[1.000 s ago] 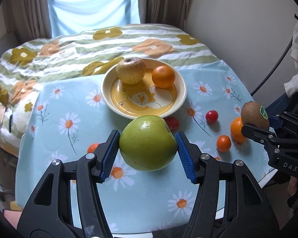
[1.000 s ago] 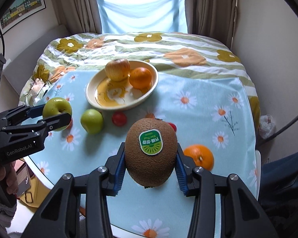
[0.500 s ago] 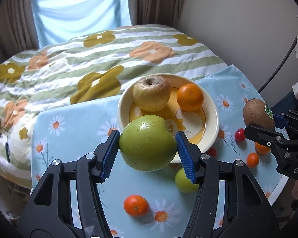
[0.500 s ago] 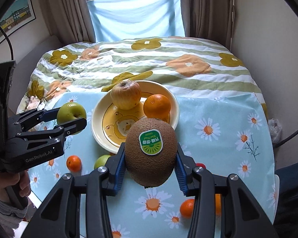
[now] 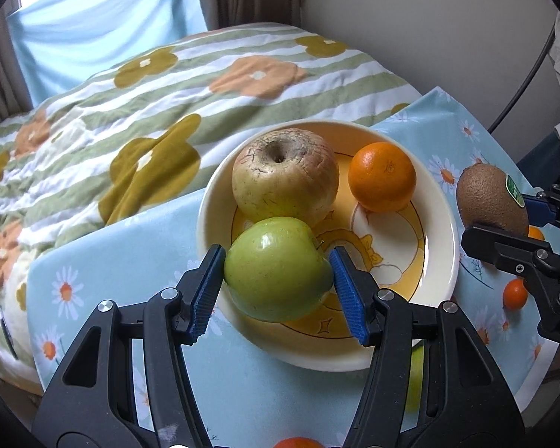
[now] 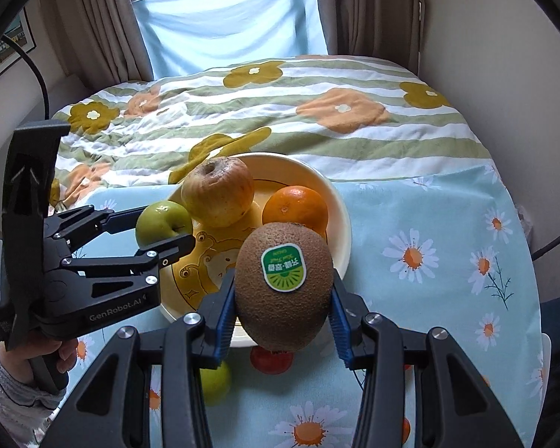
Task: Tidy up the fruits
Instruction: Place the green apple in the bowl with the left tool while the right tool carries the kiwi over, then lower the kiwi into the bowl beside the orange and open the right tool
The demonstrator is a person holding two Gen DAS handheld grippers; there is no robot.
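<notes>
Two grippers each carry a fruit over the near side of the bowl. The left gripper has its jaws partly open and clamped on a green apple, blue pads pressing its sides; the apple hangs above the bowl's near-left rim. The right gripper has its jaws drawn closer and gripped on a brown kiwi with a green sticker facing the camera, held over the bowl's near-right edge.

Below the grippers, on the daisy-printed tabletop, lie a second green apple, a red tomato and a small orange fruit, all just outside the bowl. Inside the bowl, farther back, a wrinkled yellowish apple sits just beside an orange. Beyond the bowl spreads a striped, flowered quilt, then a pale blue cloth between brown curtains.
</notes>
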